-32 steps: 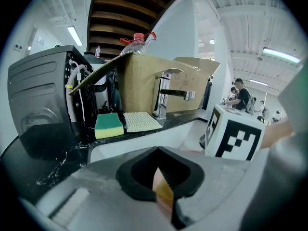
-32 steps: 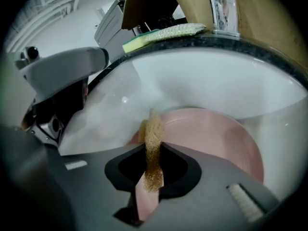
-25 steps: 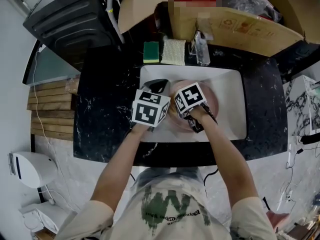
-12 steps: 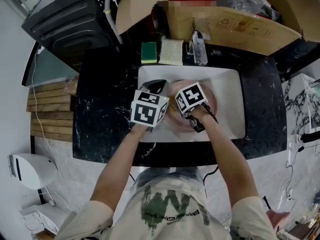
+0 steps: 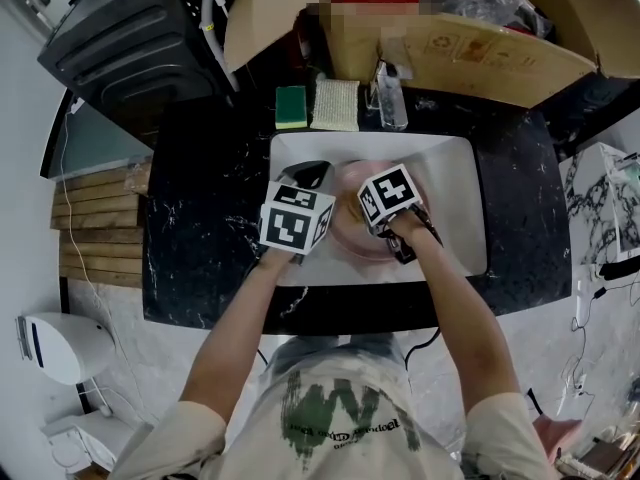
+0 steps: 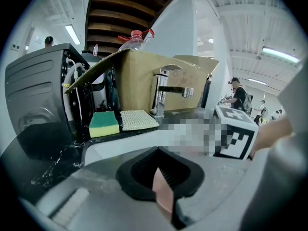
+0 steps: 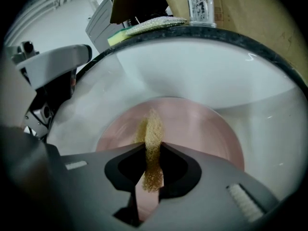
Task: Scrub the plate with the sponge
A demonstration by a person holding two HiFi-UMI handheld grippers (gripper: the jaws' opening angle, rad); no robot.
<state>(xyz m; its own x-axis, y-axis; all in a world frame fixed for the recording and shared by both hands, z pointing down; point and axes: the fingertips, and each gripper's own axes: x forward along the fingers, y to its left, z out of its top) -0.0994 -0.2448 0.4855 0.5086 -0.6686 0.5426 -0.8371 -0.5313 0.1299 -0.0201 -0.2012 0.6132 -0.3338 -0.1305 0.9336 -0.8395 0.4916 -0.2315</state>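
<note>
The round pink plate looked smooth and faintly glossy, and the white sink basin around it shone like glazed ceramic. The thin yellow sponge was coarse and open-pored. The left claw and right claw had matt grey plastic shells with black ridged pads. The black desk was polished white-veined stone, the tap bright chromed metal, the brown box matt cardboard.

Lower centre: left gripper, jaws clamped on edge of pink plate. Left of centre: green-yellow sponge on dark worktop, beside mesh pad.
</note>
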